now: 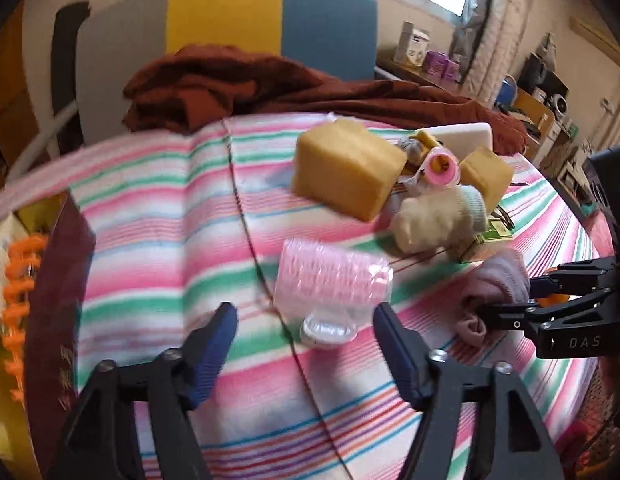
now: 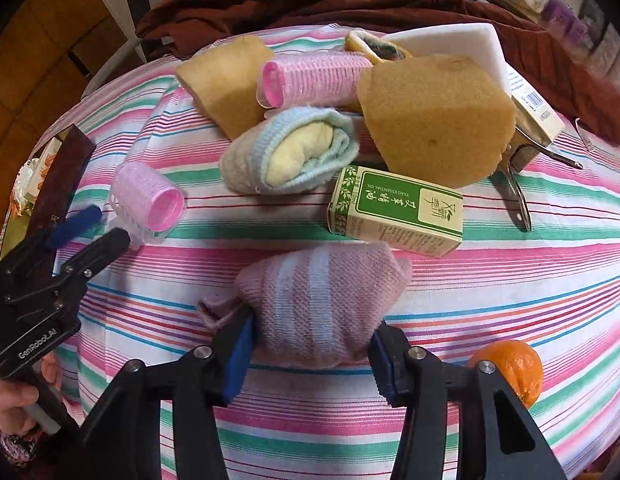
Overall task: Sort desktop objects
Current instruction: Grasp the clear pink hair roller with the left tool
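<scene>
A pink hair roller (image 1: pixel 330 280) in clear wrap lies on the striped cloth just ahead of my open left gripper (image 1: pixel 305 320); it also shows in the right wrist view (image 2: pixel 147 200), where the left gripper (image 2: pixel 97 226) stands around its near end. My right gripper (image 2: pixel 310 340) has its jaws around a rolled pink sock (image 2: pixel 322 304), the pads touching its sides. The sock (image 1: pixel 498 284) and right gripper (image 1: pixel 506 300) show at the right of the left wrist view.
Behind lie two tan sponges (image 2: pixel 434 120) (image 2: pixel 225 80), a second pink roller (image 2: pixel 310 78), a blue-and-cream rolled sock (image 2: pixel 289 152), a green box (image 2: pixel 394 208), a metal clip (image 2: pixel 518 176), a white block (image 2: pixel 462 40). An orange (image 2: pixel 510 364) sits right; a dark box (image 1: pixel 57 300) left.
</scene>
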Demonstrator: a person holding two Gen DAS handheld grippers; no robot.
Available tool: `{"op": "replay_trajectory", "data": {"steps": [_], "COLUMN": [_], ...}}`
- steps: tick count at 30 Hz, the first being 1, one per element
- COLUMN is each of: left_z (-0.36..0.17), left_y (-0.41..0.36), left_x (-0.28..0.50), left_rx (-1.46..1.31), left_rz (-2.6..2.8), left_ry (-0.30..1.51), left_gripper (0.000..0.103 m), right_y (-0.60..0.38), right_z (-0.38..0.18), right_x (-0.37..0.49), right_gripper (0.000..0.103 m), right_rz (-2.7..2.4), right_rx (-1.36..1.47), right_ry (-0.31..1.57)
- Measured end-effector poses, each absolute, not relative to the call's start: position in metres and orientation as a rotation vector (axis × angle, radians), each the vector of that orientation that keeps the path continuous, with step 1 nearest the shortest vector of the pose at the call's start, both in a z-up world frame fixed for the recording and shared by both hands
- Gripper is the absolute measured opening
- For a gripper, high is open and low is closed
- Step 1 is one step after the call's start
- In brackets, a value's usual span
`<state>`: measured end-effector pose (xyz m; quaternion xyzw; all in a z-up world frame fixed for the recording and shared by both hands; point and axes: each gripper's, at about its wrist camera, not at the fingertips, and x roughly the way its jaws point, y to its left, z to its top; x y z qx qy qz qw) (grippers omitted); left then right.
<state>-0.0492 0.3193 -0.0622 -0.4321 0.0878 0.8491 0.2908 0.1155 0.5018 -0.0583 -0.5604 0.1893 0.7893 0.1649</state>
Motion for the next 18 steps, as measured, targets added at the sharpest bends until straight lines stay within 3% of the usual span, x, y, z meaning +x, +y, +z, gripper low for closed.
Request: {"op": "replay_trajectory", "data": {"steps": [6,10,18], "left_z": [-0.067,-0.084,-0.084], "left_y": [0.346,0.356,0.334], "left_x": [-0.061,-0.067,-0.049], "left_rx": [-1.119,-1.182,-1.066], "left_rz": [2.193,2.177,2.203], "left_ry": [0.382,0.433,0.344], "left_gripper": [0.082,0.066,0.066], "right_y": [0.507,0.513,0.512], "right_z": [-0.059,-0.057,-0.055], "right_x": [0.113,0.118,0.120], "right_gripper": [0.056,0.056,0.053], "right_rz": [2.244,2.243,2.252], "right_rx": [-1.608,-1.610,-1.594], "right_ry": [0.548,0.552,0.549]}}
